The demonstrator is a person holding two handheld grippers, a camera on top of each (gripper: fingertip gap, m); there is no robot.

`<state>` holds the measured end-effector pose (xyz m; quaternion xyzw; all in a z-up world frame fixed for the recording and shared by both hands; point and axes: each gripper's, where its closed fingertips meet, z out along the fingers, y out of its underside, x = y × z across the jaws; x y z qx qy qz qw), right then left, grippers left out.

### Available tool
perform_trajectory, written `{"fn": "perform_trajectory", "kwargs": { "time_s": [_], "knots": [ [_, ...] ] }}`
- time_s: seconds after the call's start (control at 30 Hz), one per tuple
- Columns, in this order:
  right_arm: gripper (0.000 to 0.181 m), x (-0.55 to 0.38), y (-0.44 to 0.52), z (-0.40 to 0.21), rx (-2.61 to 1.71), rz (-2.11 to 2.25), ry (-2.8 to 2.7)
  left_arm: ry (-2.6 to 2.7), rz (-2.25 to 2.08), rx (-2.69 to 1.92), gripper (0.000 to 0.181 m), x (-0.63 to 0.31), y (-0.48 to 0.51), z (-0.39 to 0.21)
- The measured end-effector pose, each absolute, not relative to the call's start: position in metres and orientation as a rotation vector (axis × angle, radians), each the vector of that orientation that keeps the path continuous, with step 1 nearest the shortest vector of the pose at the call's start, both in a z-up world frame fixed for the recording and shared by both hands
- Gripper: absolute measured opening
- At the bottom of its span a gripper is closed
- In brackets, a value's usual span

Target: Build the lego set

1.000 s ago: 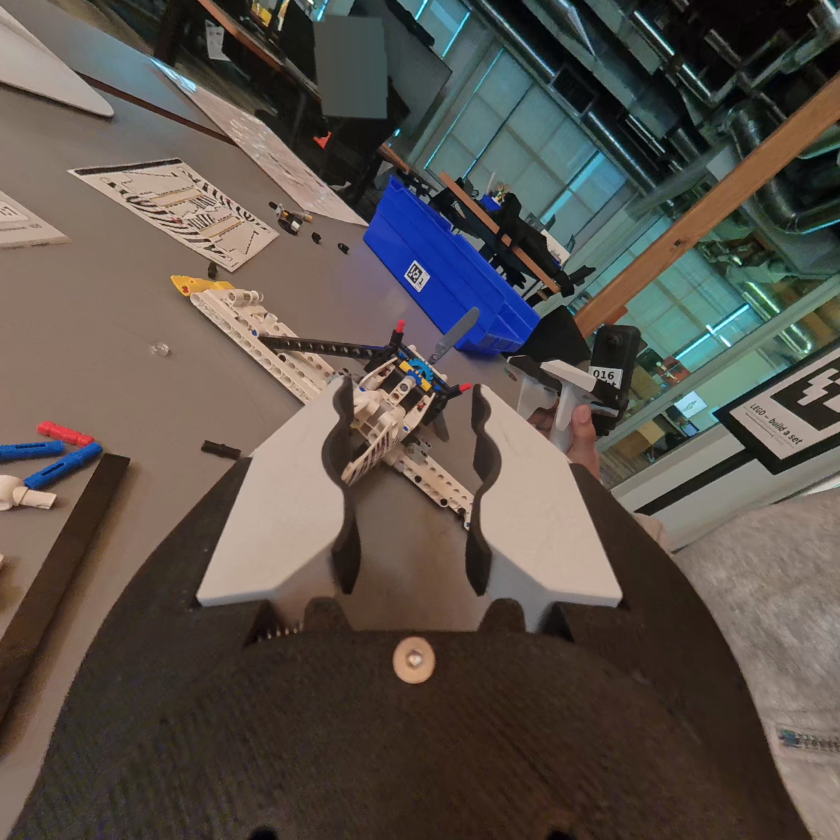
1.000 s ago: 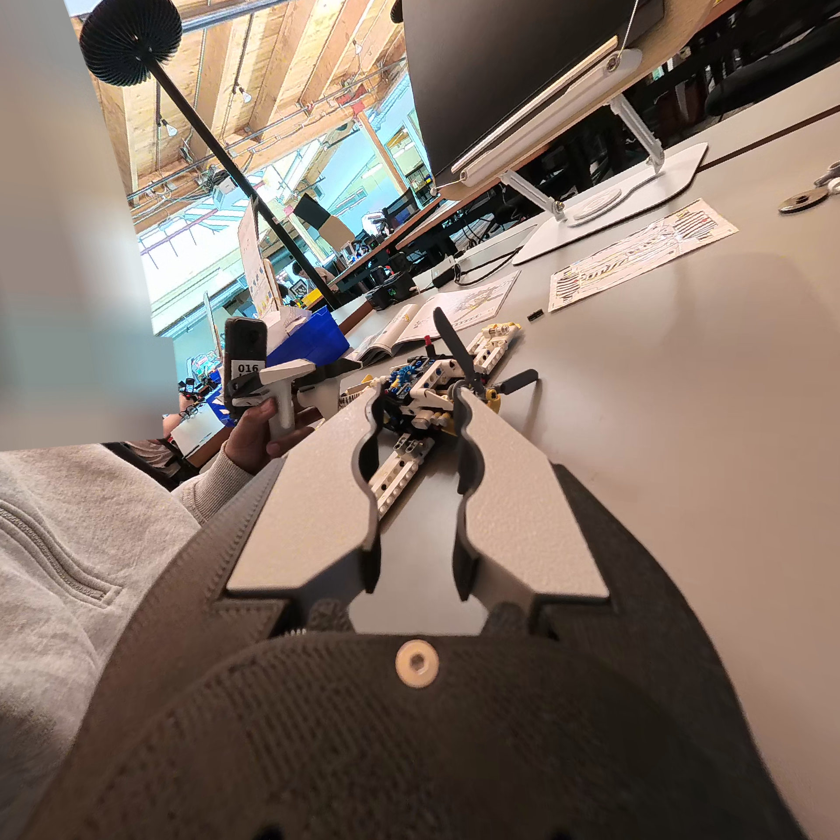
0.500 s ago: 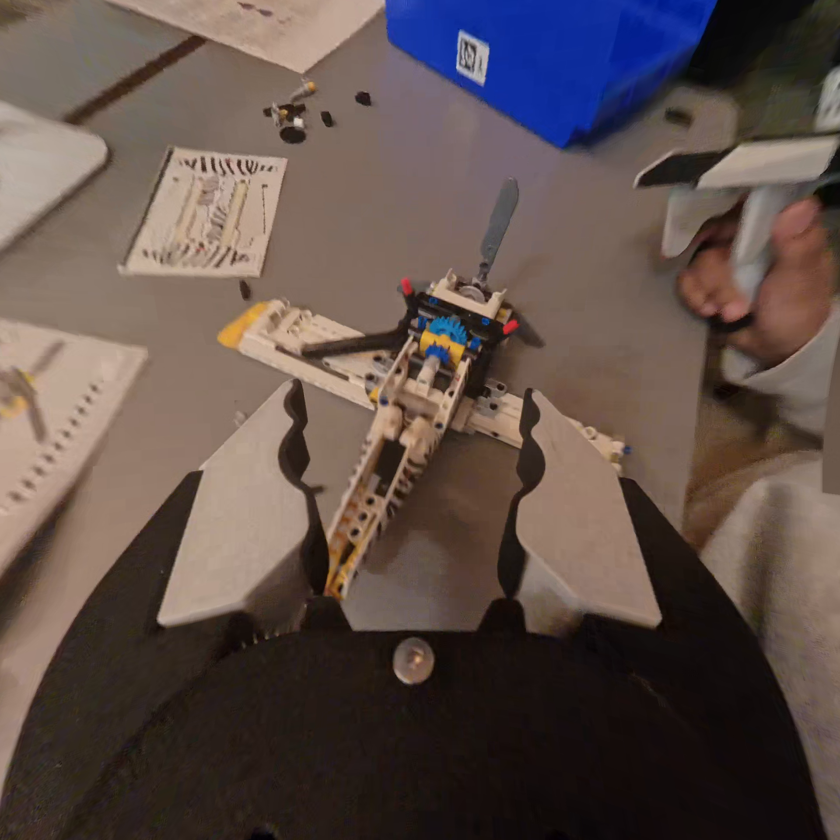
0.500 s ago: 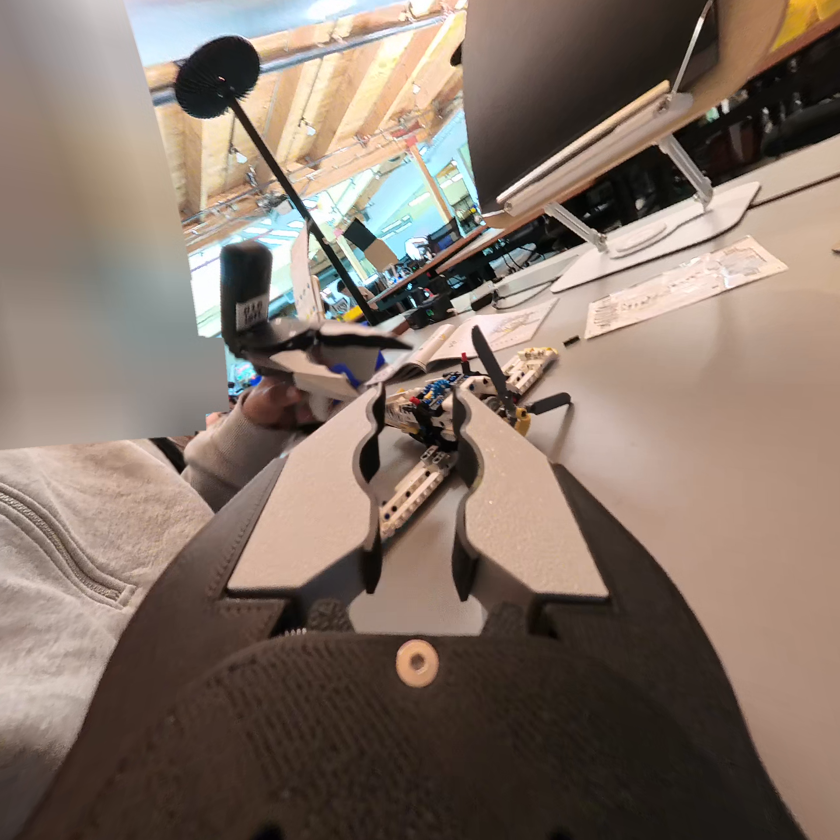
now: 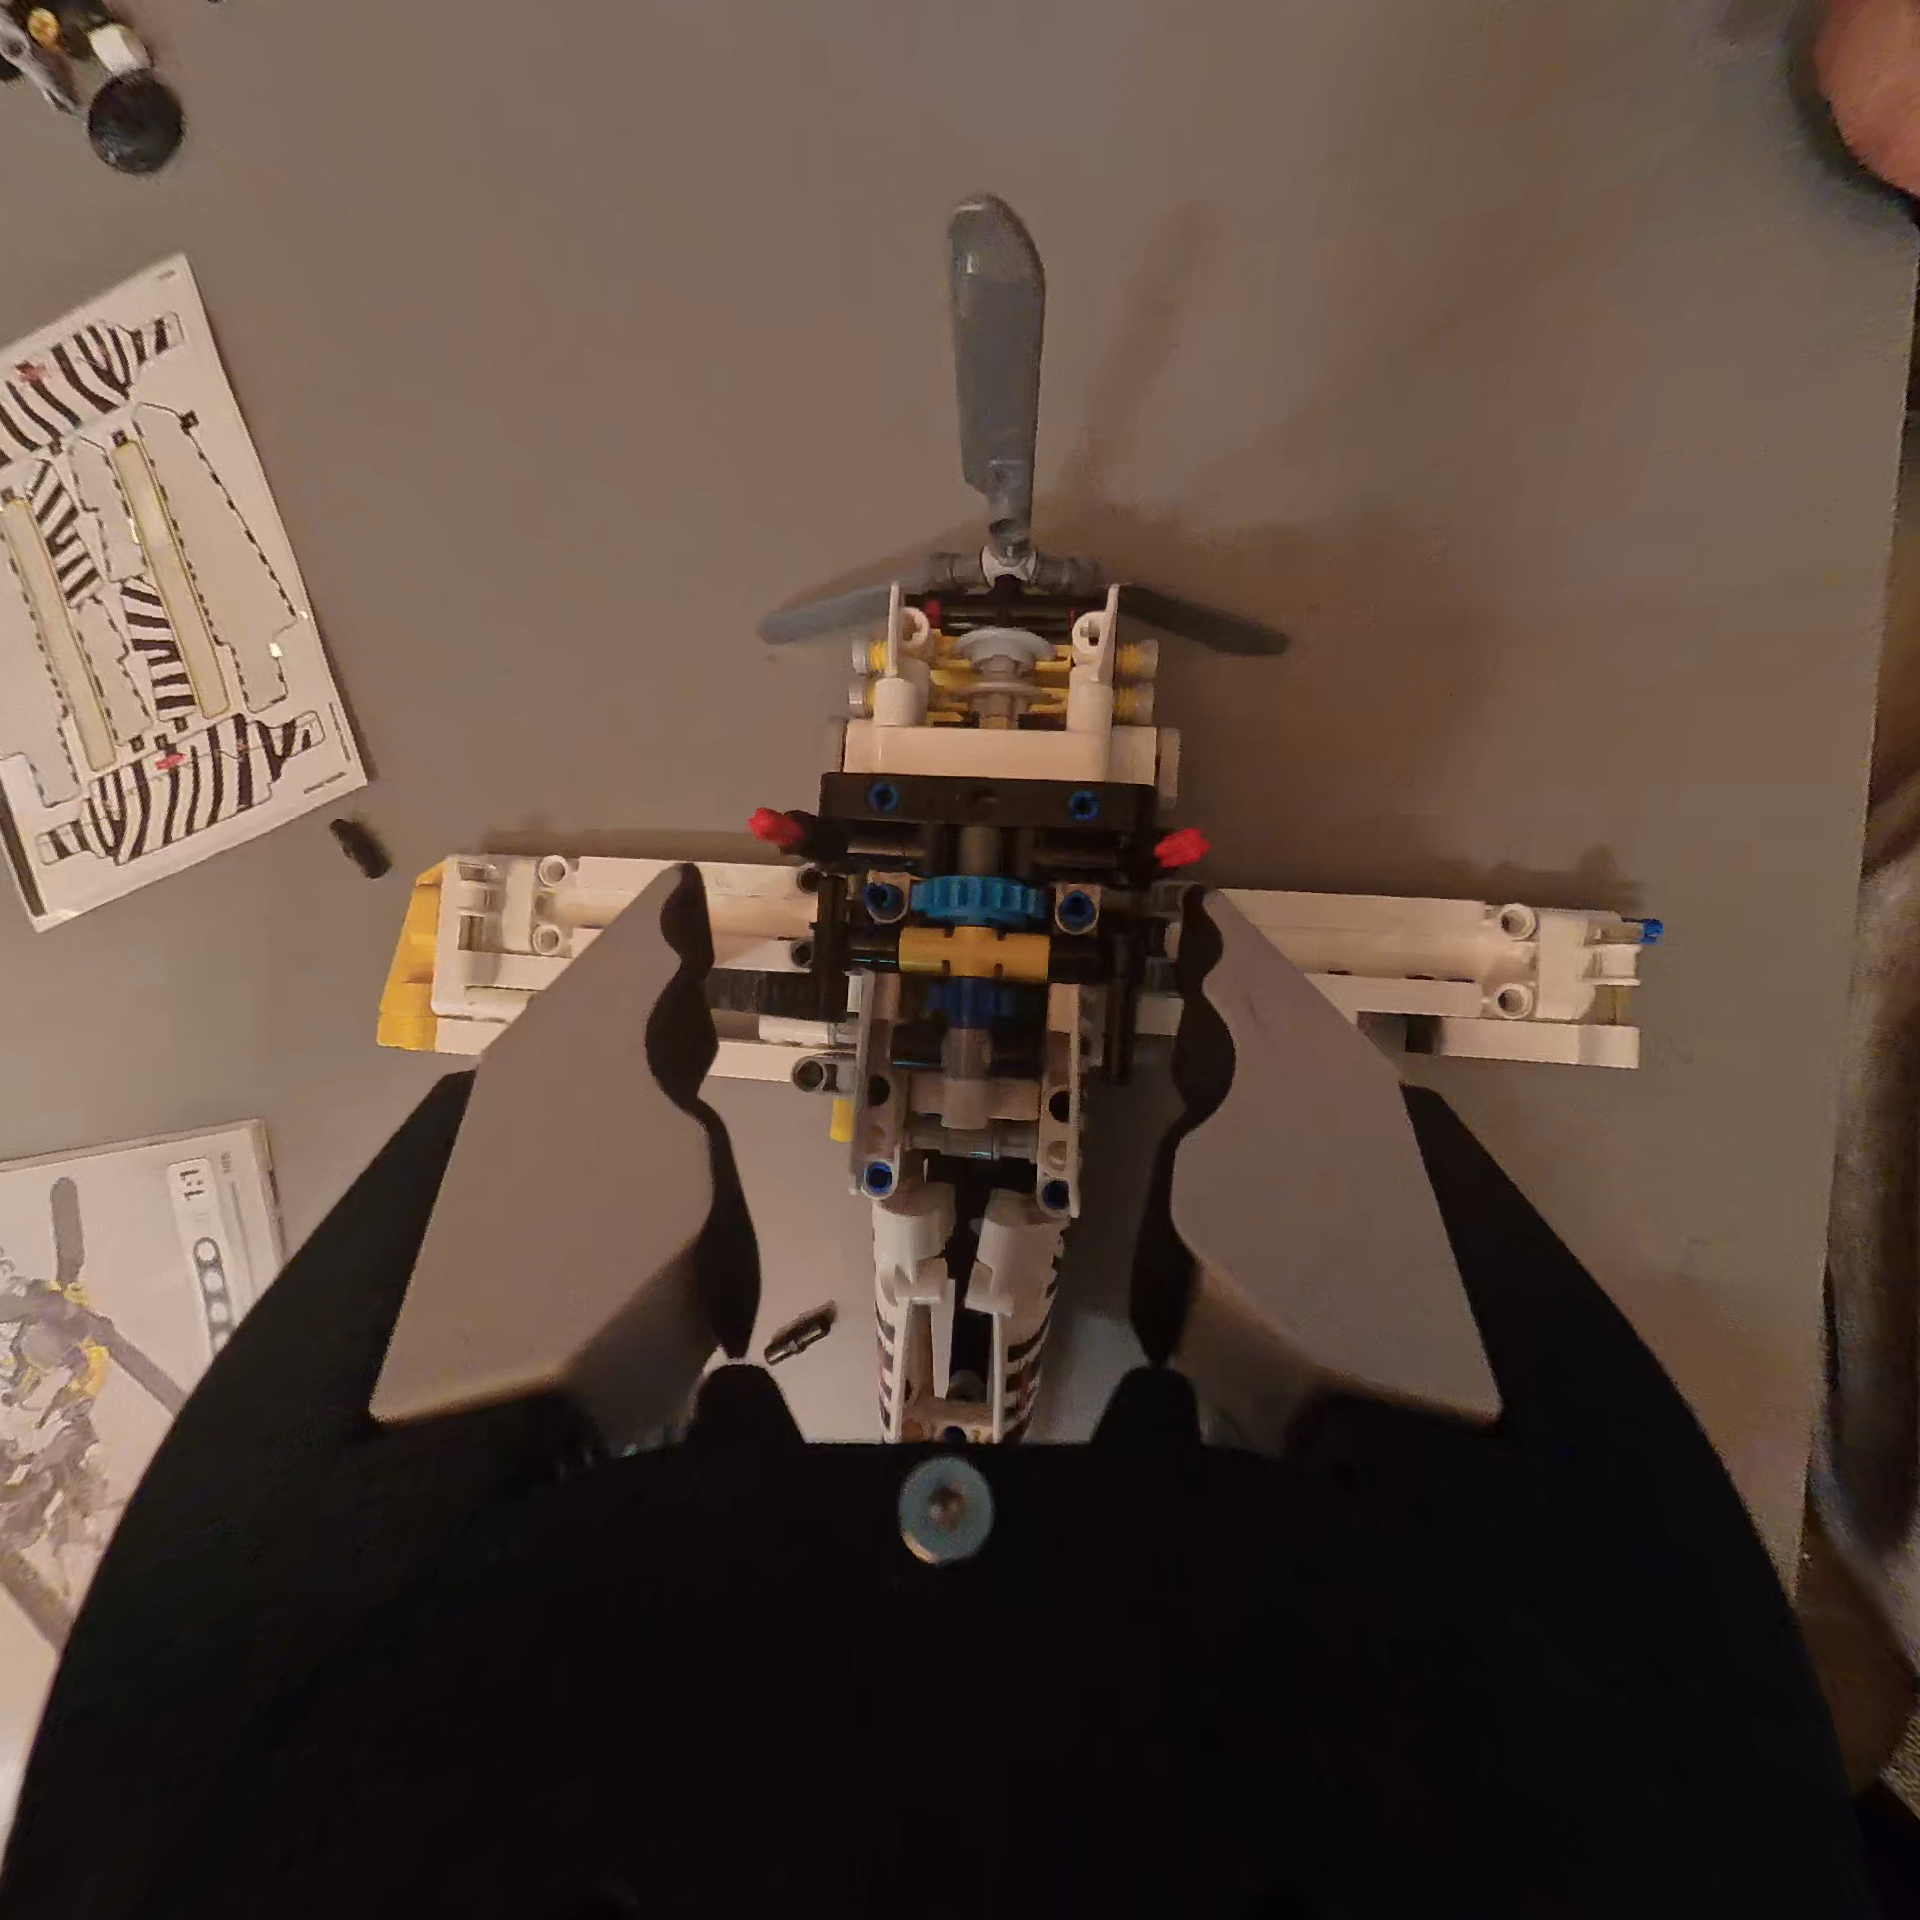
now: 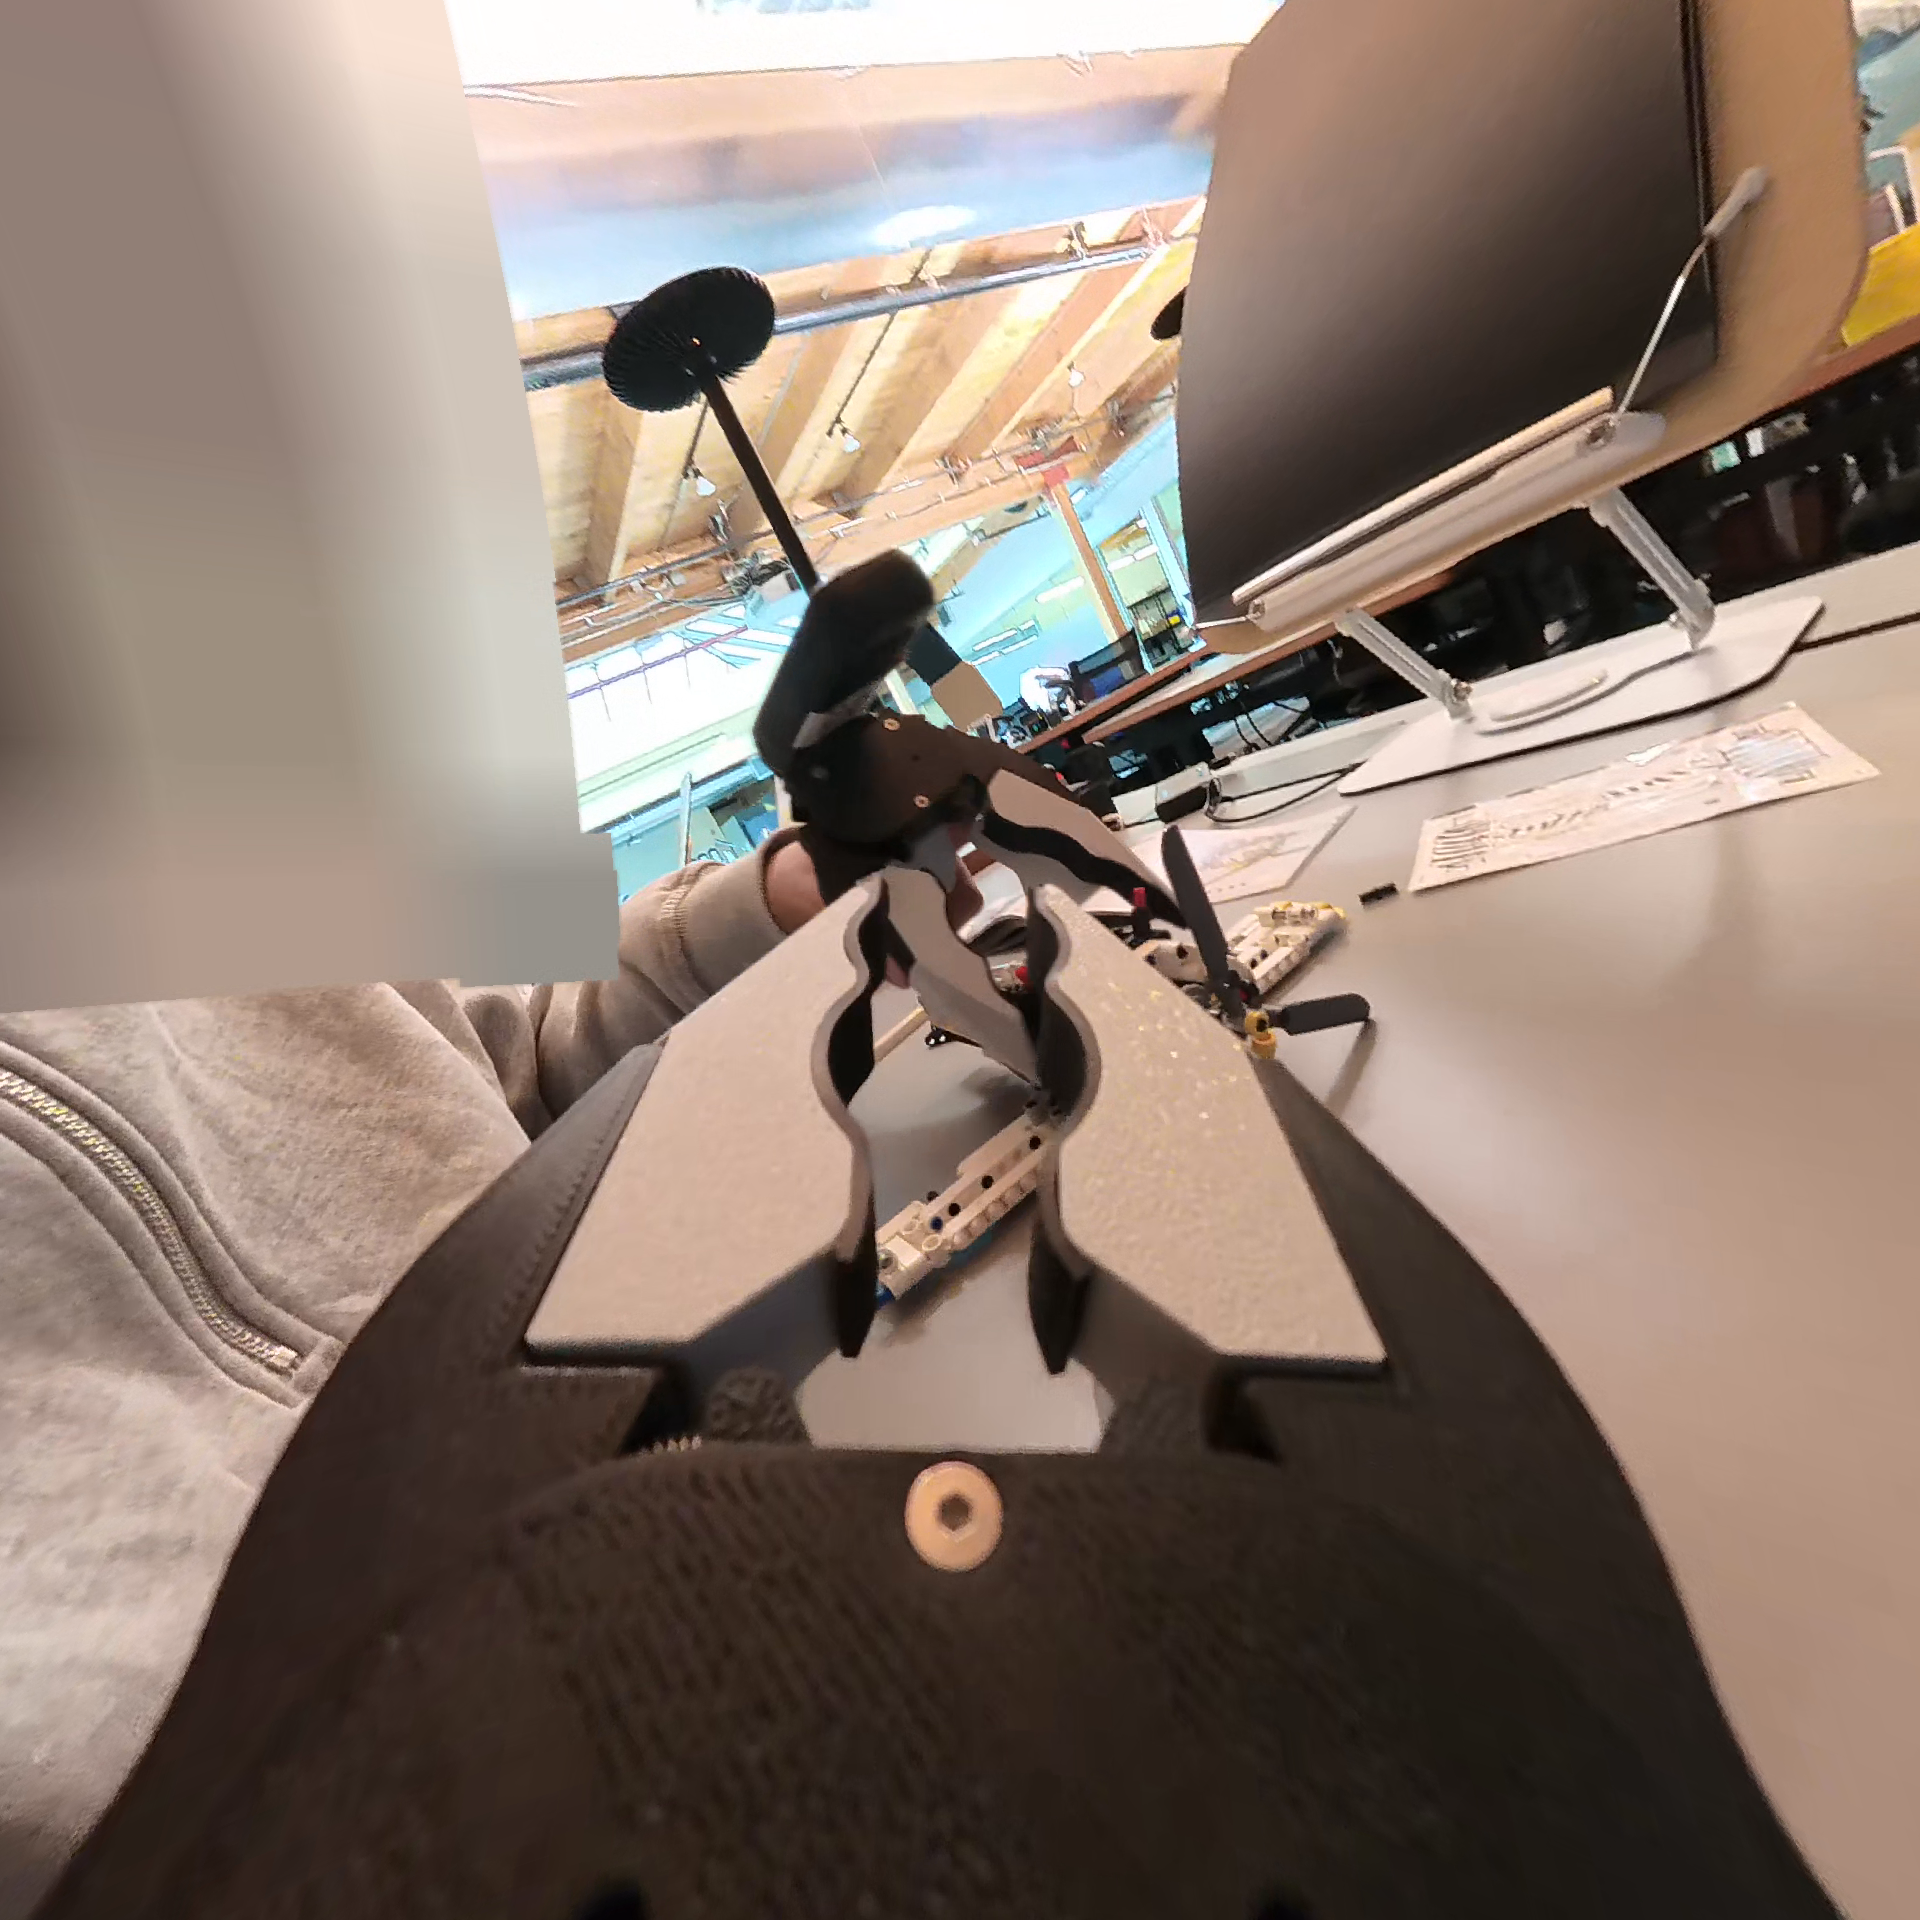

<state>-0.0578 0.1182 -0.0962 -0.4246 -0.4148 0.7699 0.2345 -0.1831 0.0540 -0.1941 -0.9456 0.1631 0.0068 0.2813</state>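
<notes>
left gripper [image 5: 940, 925]: looking pretty much straight down on the build; fingers spread wide, one over each wing root, with the fuselage in the gap between them; nothing clamped, and whether the tips touch the wings I can't tell; in the right wrist view it shows farther off [image 6: 997, 883], tilted down over the model, a hand around its handle
right gripper [image 6: 951, 925]: low over the table, pointing along the near wing; fingers partly apart, nothing between them; the white wing beam shows through the gap, lying on the table below
lego plane [image 5: 977, 935]: flat on the grey table [image 5: 1455, 364], nose toward the far side; white wings run left and right, yellow tip on the left one; black frame in the middle with blue gears and a yellow connector; red pins stick out on both sides; striped tail section runs back toward the camera; also seen side-on in the right wrist view [image 6: 1226, 966]
propeller [image 5: 997, 416]: grey, three blades, at the nose; one blade points far, the other two splay left and right
sticker sheet [image 5: 145, 592]: zebra-striped, left of the plane, well apart
instruction booklet [image 5: 114, 1330]: near left, open
loose bits: small black pin [image 5: 358, 847] just off the left wingtip; another black pin [image 5: 800, 1345] beside the tail
laptop on stand [image 6: 1455, 364]: far right on the table
</notes>
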Motion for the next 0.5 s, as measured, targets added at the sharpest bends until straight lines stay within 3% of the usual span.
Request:
{"fn": "perform_trajectory", "kwargs": {
  "time_s": [0.13,0.5],
  "knots": [
    [0.023,-0.055,0.119,-0.094,-1.140,2.130,-1.122,0.424,-0.047,-2.538,0.065,-0.179,0.053,-0.197],
    [0.022,-0.052,0.122,-0.091,-1.118,2.154,-1.095,0.330,-0.120,-2.481,0.063,-0.188,0.053,-0.186]
  ]
}}
